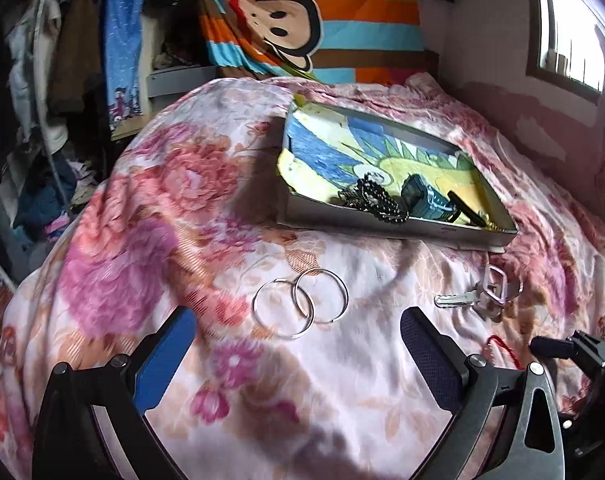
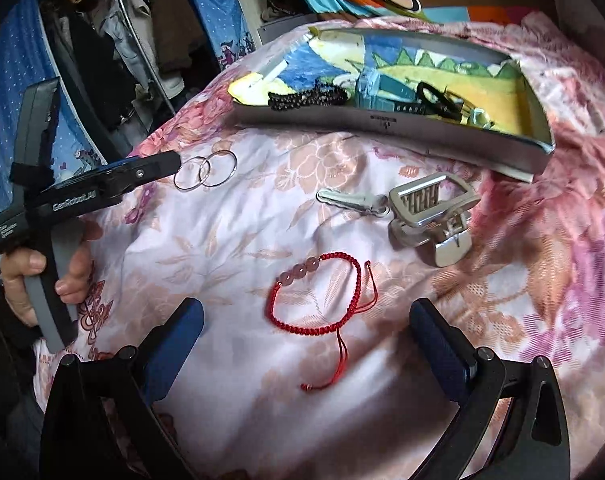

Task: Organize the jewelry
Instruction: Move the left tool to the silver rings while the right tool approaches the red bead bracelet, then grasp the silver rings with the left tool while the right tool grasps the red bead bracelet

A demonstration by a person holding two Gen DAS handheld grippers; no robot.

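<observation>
Two linked silver hoop rings (image 1: 300, 304) (image 2: 205, 170) lie on the floral bedspread. My left gripper (image 1: 298, 344) stands open just short of them, nothing between its fingers. A red braided bracelet with pink beads (image 2: 318, 300) lies before my open right gripper (image 2: 306, 344). A silver key (image 2: 350, 202) (image 1: 454, 300) and a silver hair claw clip (image 2: 432, 220) (image 1: 494, 288) lie to the right. Behind them sits a shallow grey box (image 1: 382, 226) (image 2: 382, 130) with a cartoon lining; it holds a black bead strand (image 1: 376, 198) (image 2: 306, 98), a teal watch (image 1: 422, 198) and dark bands.
A hand (image 2: 42, 280) holds the left gripper's handle at the left of the right wrist view. Hanging clothes (image 1: 42, 100) crowd the left side beyond the bed's edge. A striped monkey blanket (image 1: 302, 20) hangs behind the box, a window (image 1: 570, 28) at the right.
</observation>
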